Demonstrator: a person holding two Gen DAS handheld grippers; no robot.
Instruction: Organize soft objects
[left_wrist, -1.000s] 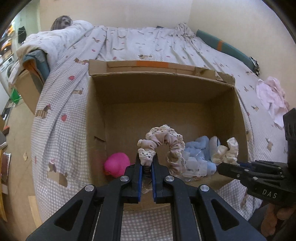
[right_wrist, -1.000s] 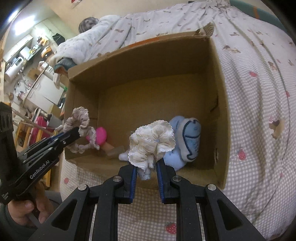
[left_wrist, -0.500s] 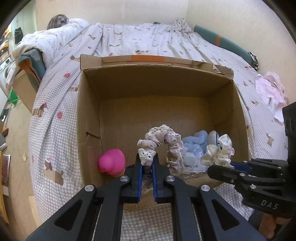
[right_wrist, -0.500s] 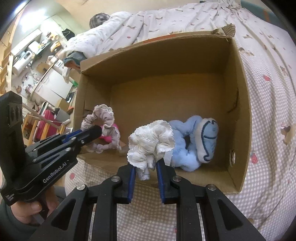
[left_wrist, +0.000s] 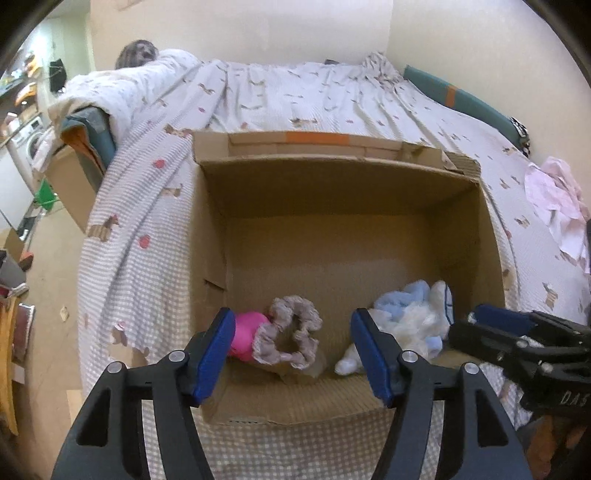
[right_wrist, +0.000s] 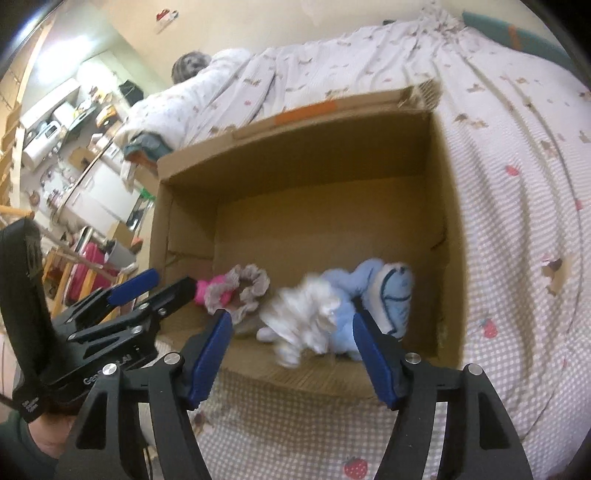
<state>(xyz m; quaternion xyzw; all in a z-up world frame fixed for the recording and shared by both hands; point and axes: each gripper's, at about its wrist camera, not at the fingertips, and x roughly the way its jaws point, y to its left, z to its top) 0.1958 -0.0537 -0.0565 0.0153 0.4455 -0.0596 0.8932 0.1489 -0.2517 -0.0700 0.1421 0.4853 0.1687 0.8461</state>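
Observation:
An open cardboard box (left_wrist: 332, 184) (right_wrist: 295, 155) sits on the bed. Inside at its near wall lie a pink-beige lace scrunchie (left_wrist: 291, 334) (right_wrist: 240, 286), a pink soft toy (left_wrist: 243, 338) (right_wrist: 207, 290), a white lace scrunchie (left_wrist: 417, 321) (right_wrist: 310, 314), blurred, and a light blue plush (left_wrist: 417, 291) (right_wrist: 388, 288). My left gripper (left_wrist: 293, 356) is open and empty just above the box's near edge, over the beige scrunchie. My right gripper (right_wrist: 291, 356) is open and empty over the white scrunchie. Each gripper also shows in the other's view, the right (left_wrist: 491, 317) and the left (right_wrist: 147, 284).
The bed has a checked, patterned cover (left_wrist: 295, 99) (right_wrist: 517, 221). A pink cloth (left_wrist: 554, 199) lies on the bed to the right. A teal cushion (left_wrist: 461, 99) lines the wall. To the left are floor, another box (left_wrist: 70, 184) and kitchen furniture (right_wrist: 55, 140).
Both grippers opened and let go of their scrunchies, which dropped into the box. The beige one lies by the pink toy, the white one by the blue plush.

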